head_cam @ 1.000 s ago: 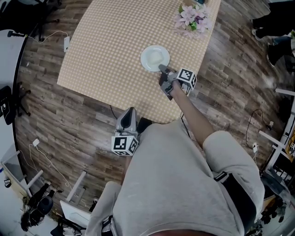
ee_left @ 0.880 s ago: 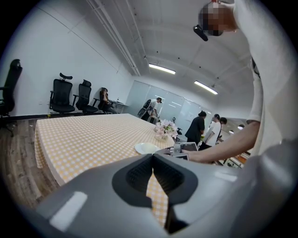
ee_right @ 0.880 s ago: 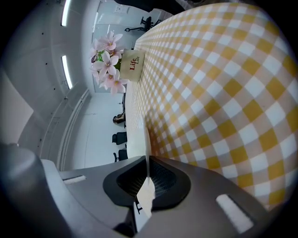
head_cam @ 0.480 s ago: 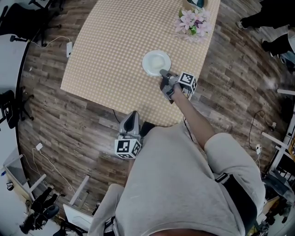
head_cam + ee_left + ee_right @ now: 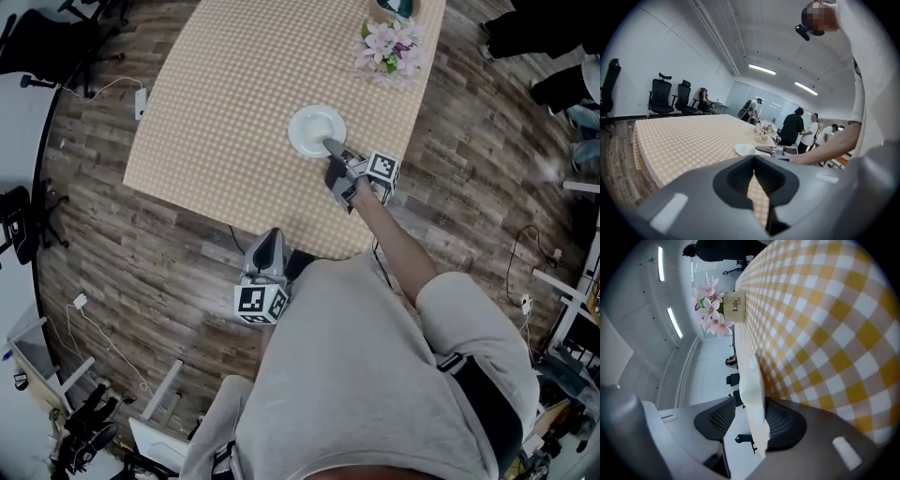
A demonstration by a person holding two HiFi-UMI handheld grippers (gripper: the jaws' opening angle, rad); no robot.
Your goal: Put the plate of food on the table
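The plate (image 5: 317,129) looks white and smooth, and the cloth (image 5: 234,94) under it is soft, with small yellow and white squares and no shine. The floor (image 5: 141,244) is brown wood boards with a streaky, rough-looking grain, and the person's top (image 5: 375,375) is plain grey cloth. The left gripper (image 5: 266,232) is dull grey plastic, with black bumpy pads (image 5: 739,176) inside and a cube (image 5: 257,300) covered in flat black and white squares.

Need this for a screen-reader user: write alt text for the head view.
A white plate sits on a yellow-checked table, its near rim between the right tongs, whose jaws are opening. The left tongs hang shut at the table's near edge; pink flowers stand at the far end.
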